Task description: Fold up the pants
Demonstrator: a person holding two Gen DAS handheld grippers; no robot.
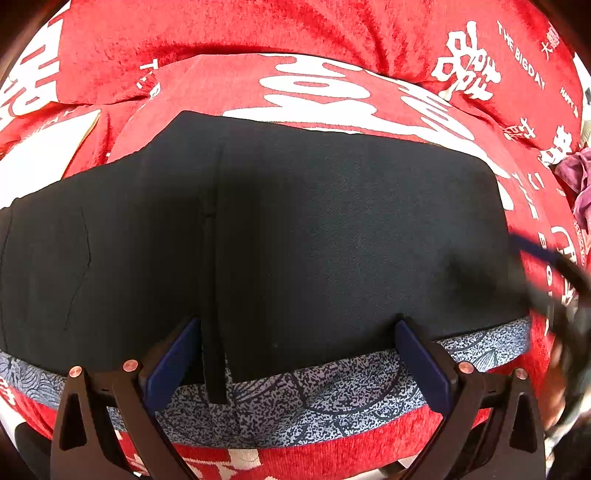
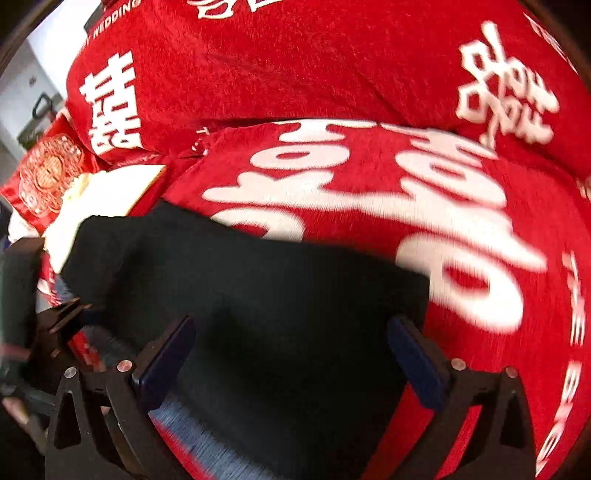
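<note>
Two layers show on the pants [image 1: 295,229]: a black panel lies flat and smooth on top, and a strip of blue-grey patterned cloth [image 1: 332,391] runs along its near edge, most likely the waistband or lining left exposed by a fold. They lie spread across the red blanket [image 1: 258,29] that covers the bed, with the near edge close to the blanket's front edge, so both grippers can reach that edge without leaning over the cloth

Over that near edge the left gripper [image 1: 299,354] hangs with its jaws wide apart, pointing steeply down; the black seam strip and the patterned band sit between the fingers, but the pads press on nothing. It seems placed there to be ready for a pinch on the edge

At the right corner of the pants the right gripper [image 2: 291,354] is also spread wide, released, with black cloth under the gap and nothing clamped. The view is blurred, so contact cannot be told. I judge it is lining up on the corner to match the left

A white card [image 2: 110,188] and a red patterned packet [image 2: 48,177] lie on the blanket beyond the far left corner of the pants, apart from them; purple cloth [image 1: 576,181] sits off the right edge
</note>
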